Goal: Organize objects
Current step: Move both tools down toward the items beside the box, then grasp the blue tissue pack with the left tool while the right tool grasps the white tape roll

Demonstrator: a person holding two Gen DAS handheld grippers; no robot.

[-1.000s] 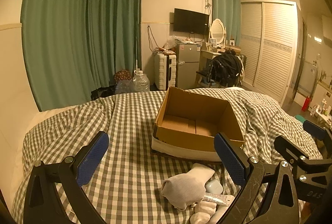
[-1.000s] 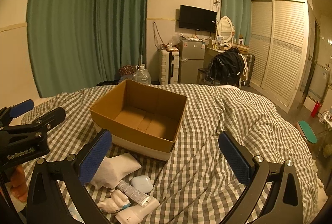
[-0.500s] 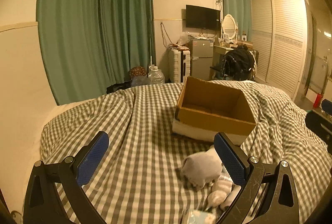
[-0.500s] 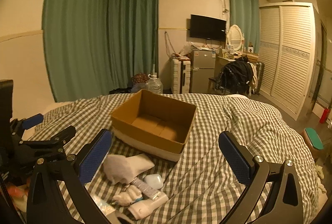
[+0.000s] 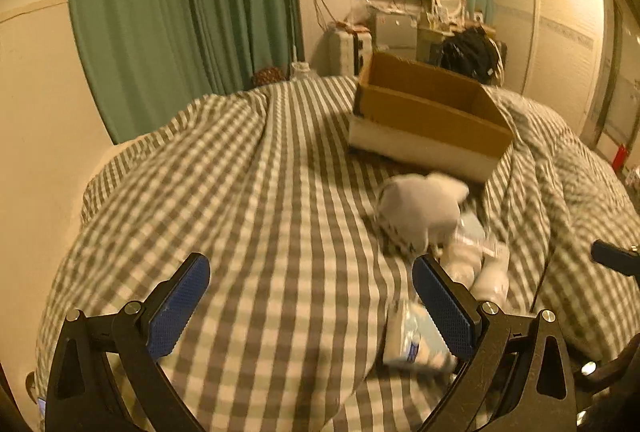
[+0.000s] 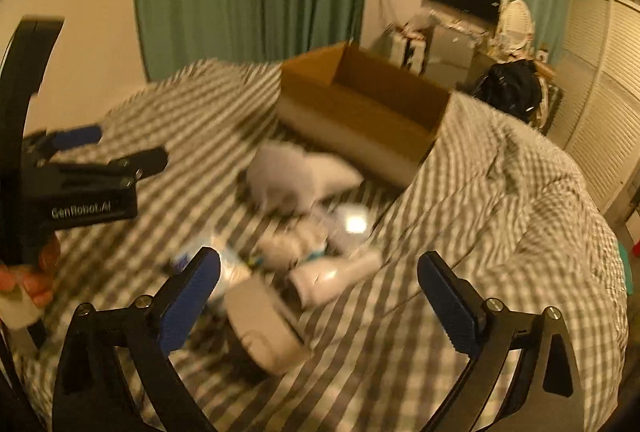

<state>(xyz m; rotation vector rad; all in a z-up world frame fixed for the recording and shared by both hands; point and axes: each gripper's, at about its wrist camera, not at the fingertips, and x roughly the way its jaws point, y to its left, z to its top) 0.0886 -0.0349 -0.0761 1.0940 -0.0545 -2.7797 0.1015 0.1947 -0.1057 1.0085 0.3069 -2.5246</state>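
Both tongs, left (image 5: 306, 306) and right (image 6: 318, 306), are held open and empty; clutter (image 6: 312, 252) is piled at 6 o'clock of the box (image 6: 360, 108), ready for loading.

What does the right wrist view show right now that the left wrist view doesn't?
Only the right wrist view: a white bottle lying on its side and a flat white case near the camera.
Only the left wrist view: a light blue packet beside the left gripper.
Both: the open cardboard box, grey sock and checked duvet.
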